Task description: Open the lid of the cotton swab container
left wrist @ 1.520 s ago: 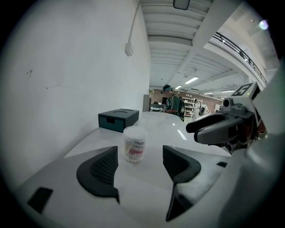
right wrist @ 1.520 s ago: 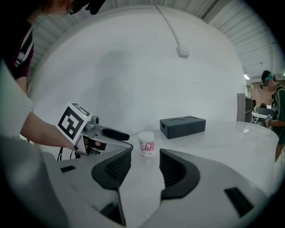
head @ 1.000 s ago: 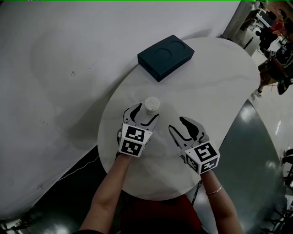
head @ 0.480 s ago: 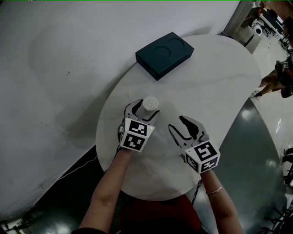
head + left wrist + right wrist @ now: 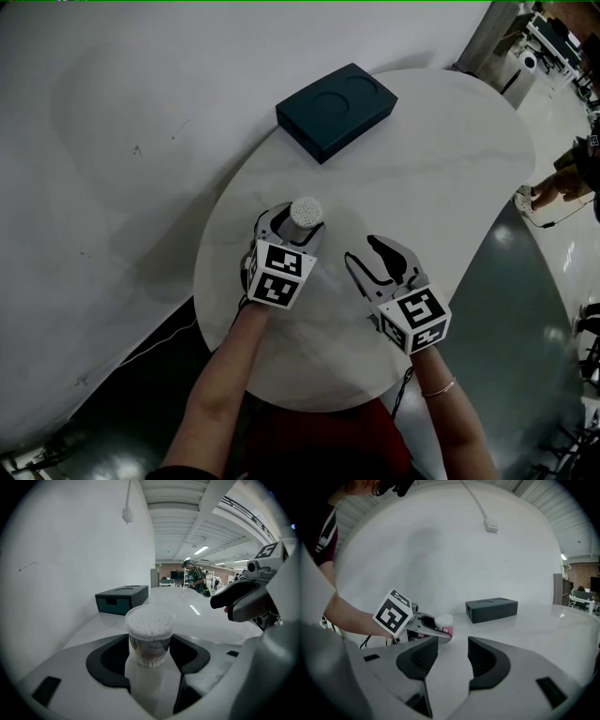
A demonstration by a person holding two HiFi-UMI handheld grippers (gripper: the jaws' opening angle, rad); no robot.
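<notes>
The cotton swab container (image 5: 306, 212) is a small clear tub full of white swabs, with its lid on, standing upright on the round white table (image 5: 431, 187). My left gripper (image 5: 292, 227) stands open with one finger on either side of the tub. In the left gripper view the container (image 5: 150, 630) sits between the dark pads (image 5: 105, 660), and no squeeze shows. My right gripper (image 5: 362, 255) hovers to the right of it, open and empty, apart from the tub. The right gripper view shows the container (image 5: 444, 622) inside the left gripper (image 5: 423, 626).
A dark teal box (image 5: 337, 111) with round recesses lies at the table's far side, near the white wall. The table edge curves close behind both hands. People stand in the far right background on the grey floor.
My left gripper has slid forward, so the container sits deeper between its fingers. The right gripper has stayed in place.
</notes>
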